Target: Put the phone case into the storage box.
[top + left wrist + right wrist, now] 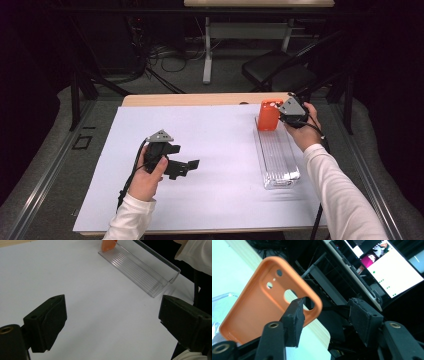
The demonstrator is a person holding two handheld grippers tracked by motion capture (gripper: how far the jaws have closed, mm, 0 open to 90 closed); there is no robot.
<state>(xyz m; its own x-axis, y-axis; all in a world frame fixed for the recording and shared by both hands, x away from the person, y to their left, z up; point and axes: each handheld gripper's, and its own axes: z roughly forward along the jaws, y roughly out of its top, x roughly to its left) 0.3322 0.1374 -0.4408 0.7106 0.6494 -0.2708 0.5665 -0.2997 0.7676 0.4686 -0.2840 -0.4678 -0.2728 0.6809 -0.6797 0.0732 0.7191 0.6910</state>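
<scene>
Orange phone case (268, 115) upright in clear tray (278, 160), long axis vertical; both tongs open.

Wide open white tabletop (215, 150), with all the clutter packed along the three o'clock edge.

From nine o'clock through the centre the sheet lies bare, plenty of room to sweep across. At three o'clock the clear tray (278, 157) runs lengthwise as a low wall, the orange phone case (268, 115) stands upright at its far end around one o'clock, and the right gripper (289, 116) sits just beside it, jaws apart, crowding that corner.
</scene>
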